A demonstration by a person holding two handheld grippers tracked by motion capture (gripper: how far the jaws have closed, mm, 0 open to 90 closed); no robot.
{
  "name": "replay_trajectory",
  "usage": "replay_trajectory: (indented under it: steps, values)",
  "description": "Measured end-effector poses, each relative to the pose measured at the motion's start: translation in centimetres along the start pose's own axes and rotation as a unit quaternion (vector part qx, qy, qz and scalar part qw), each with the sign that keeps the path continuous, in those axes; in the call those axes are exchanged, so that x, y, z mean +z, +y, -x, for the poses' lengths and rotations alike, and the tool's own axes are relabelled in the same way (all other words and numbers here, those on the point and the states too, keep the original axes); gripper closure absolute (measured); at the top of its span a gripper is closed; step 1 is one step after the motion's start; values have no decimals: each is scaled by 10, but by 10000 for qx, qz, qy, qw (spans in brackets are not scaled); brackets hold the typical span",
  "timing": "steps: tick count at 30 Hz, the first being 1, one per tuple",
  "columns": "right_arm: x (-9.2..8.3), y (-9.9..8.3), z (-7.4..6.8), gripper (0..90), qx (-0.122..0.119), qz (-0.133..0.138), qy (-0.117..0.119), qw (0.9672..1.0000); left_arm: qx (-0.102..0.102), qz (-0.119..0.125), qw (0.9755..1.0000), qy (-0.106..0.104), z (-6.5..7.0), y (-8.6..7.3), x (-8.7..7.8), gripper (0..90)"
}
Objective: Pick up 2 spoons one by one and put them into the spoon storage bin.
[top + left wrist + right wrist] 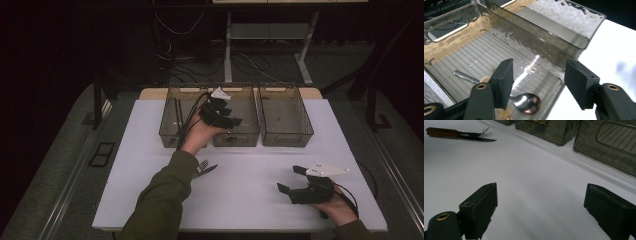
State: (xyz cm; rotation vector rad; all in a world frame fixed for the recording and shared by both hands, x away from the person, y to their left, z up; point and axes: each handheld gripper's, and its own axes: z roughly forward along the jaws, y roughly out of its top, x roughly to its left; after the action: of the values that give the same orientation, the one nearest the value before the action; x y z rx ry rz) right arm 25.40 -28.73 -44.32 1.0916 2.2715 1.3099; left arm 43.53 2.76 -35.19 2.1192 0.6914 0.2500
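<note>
The left gripper [537, 82] hangs released above a spoon [524, 101] lying in the middle bin [506, 32]. The right gripper [540, 210] rests open-jawed over the white table [524, 170], grasping nothing.

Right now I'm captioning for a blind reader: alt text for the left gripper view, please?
The left gripper hangs open over a clear ribbed bin, with a spoon lying on the bin floor below the jaws and nothing between them. A second bin stands behind it on a white table.
</note>
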Motion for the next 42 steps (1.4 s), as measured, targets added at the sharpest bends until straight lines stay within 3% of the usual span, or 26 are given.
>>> replay_trajectory:
  steps: [5, 9, 12, 15, 19, 21, 30, 42]
  values:
    - [0, 0, 0, 118, 10, 28, -14, 10000, 92, 71, 9999, 21, 7, -5, -14, 330]
    - [0, 0, 0, 118, 26, 13, -16, 10000, 174, 97, 9998, -79, 12, -11, -24, 265]
    - [0, 0, 0, 118, 28, 32, -22, 10000, 128, 183, 9996, -180, 16, -16, -29, 222]
    - [0, 0, 0, 118, 27, 31, -16, 10000, 258, 158, 9993, -211, 21, -22, -36, 192]
    - [1, 0, 0, 118, 32, 15, 2, 10000, 287, 268, 9989, -259, 27, -33, -43, 157]
    - [1, 0, 1, 118, 23, 6, 30, 10000, 332, 203, 9989, -248, 28, -40, -46, 147]
    - [0, 0, 0, 118, 121, -26, 52, 9999, 304, 358, 9985, -286, 37, -69, -64, 140]
    - [1, 0, 1, 118, 42, 8, 50, 10000, 328, 546, 9976, -283, 40, -111, -84, 140]
